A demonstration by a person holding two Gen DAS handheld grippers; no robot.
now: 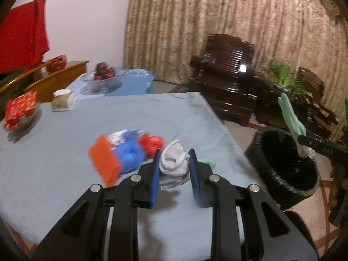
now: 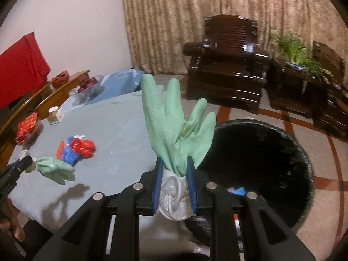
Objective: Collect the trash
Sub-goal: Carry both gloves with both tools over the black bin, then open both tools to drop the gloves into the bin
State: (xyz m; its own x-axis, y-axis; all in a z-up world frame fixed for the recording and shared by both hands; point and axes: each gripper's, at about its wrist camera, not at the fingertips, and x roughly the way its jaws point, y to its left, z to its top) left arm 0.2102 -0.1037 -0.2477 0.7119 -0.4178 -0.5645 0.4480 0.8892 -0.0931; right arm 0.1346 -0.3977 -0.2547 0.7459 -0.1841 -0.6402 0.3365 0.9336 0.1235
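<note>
Between the left gripper (image 1: 174, 163) fingers (image 1: 155, 174) sat a green glove's white cuff (image 1: 174, 165), clamped above the table (image 1: 65, 184), presumably bound for the black bin (image 1: 282, 167). More trash (image 1: 128, 152) lay beyond.

From the right wrist, the right gripper (image 2: 174, 169) pinched a second green glove (image 2: 174, 126) by its cuff, fingers narrowly parted around it, beside the bin's rim (image 2: 304, 163), likely about to be dropped in.

The pile of wrappers (image 1: 128, 152) on the desk (image 1: 65, 174) is blurred, so its orange, blue and red pieces cannot be told apart clearly. The left glove (image 1: 174, 163) hides its green fingers behind the jaws. The bin (image 2: 261, 152) is dark inside; only small bright scraps (image 2: 237, 191) show, too small to name.
</note>
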